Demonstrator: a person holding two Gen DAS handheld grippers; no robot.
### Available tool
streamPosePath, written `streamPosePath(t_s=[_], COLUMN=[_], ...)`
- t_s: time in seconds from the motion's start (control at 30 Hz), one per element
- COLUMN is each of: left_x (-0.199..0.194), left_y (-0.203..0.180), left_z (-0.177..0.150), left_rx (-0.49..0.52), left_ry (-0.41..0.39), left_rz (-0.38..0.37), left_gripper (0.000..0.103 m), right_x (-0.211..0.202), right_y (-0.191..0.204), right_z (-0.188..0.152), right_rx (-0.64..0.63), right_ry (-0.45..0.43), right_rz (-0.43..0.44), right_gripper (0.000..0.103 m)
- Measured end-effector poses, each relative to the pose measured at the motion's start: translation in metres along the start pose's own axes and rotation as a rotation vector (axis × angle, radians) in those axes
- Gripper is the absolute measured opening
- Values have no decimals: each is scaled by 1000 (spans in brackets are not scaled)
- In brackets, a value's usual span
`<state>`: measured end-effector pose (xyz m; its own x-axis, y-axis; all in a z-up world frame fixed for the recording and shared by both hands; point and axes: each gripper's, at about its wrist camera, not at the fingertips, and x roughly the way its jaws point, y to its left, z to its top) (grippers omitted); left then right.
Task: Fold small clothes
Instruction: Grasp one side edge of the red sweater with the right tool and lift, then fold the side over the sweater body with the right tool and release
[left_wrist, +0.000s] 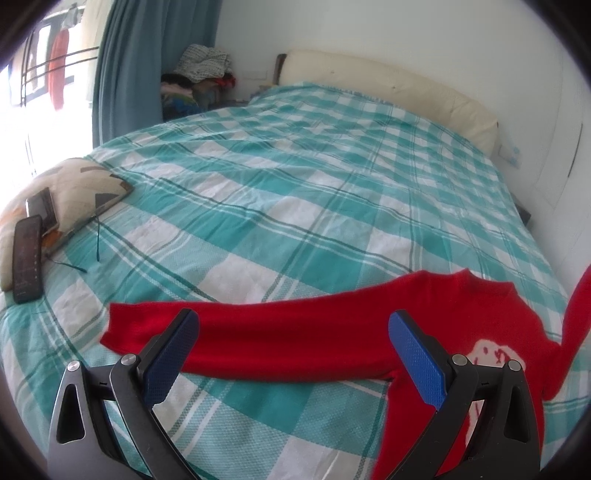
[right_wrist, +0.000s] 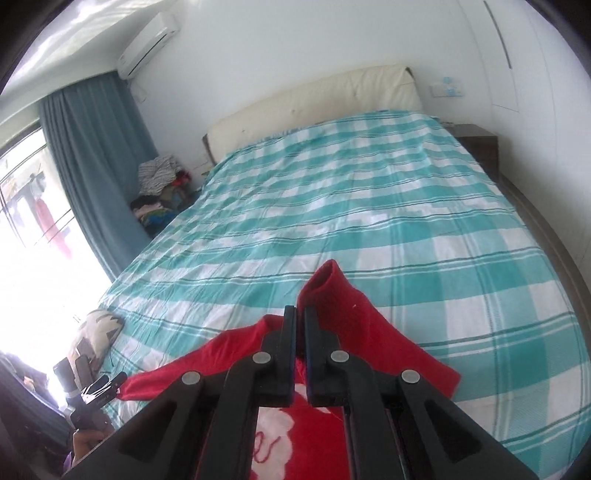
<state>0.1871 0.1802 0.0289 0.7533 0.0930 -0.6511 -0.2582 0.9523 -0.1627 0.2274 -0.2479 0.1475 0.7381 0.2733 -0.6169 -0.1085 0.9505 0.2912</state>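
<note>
Sleeve-fold step is in hand, by my reading; the red sweater (left_wrist: 424, 332) is lying at the bottom of the left wrist view on the teal checked bedsheet (left_wrist: 295, 184), one sleeve stretching flat toward the lower left of the frame, body with a white patch sitting at lower right.

Left gripper (left_wrist: 293, 339) is standing released, blue pads spread wide on either side of the flat sleeve; nothing is being pinched between them; whether they are touching the fabric I cannot tell.

Right gripper (right_wrist: 300, 328) is clenched, jaws nearly together in the lower centre of the right wrist view; the other sleeve (right_wrist: 343, 314) is rising up around and beyond the fingers, cuff pointing toward frame centre; it is looking like the sleeve is being grasped and lifted, though the exact pinch point is hidden behind the black fingers. In the left wrist view that same sleeve is showing as a red strip climbing the right edge of the frame.

Two phones (left_wrist: 27, 254) are lying on a patterned cushion (left_wrist: 81, 184) at the left edge, well apart from the garment; not in the way.

Next move is calling for carrying the lifted sleeve across the body toward the white patch and laying it flat without dragging the torso; the left gripper is then needing to close on its own sleeve near the cuff.
</note>
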Motion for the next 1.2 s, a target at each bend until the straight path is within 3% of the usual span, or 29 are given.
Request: streamPosePath(t_s=[0.17, 0.23, 0.27, 0.3, 0.37, 0.4, 0.5, 0.67, 0.83, 1.0, 1.1, 1.2], left_x=[-1, 0, 1, 2, 2, 2, 2, 3, 6, 7, 7, 9], left_y=[10, 13, 15, 16, 20, 21, 23, 18, 2, -6, -6, -3], left_z=[4, 5, 6, 6, 7, 7, 7, 5, -1, -3, -3, 0], left_rx=[-28, -34, -39, -45, -55, -59, -64, -34, 10, 29, 27, 8], left_ry=[-2, 0, 3, 6, 10, 10, 8, 18, 25, 24, 23, 21], left_rz=[-5, -2, -1, -1, 2, 4, 9, 19, 23, 28, 29, 27], left_gripper=[103, 103, 103, 103, 103, 103, 103, 103, 103, 103, 103, 103], right_x=[74, 99, 110, 116, 117, 115, 103, 66, 50, 64, 77, 101], right_y=[60, 69, 71, 71, 68, 65, 47, 8, -22, 6, 42, 74], right_z=[-31, -51, -60, -68, -81, -85, -97, -124, -152, -159, -151, -131], right_rx=[-97, -92, -70, -49, -23, -10, 6, -80, -144, -357, -460, -454], right_ry=[128, 206, 248, 267, 252, 248, 243, 209, 245, 285, 278, 278], right_rz=[65, 160, 213, 246, 291, 297, 256, 79, -47, -96, -47, 7], right_gripper=[4, 6, 16, 36, 51, 52, 52, 52, 52, 52, 52, 51])
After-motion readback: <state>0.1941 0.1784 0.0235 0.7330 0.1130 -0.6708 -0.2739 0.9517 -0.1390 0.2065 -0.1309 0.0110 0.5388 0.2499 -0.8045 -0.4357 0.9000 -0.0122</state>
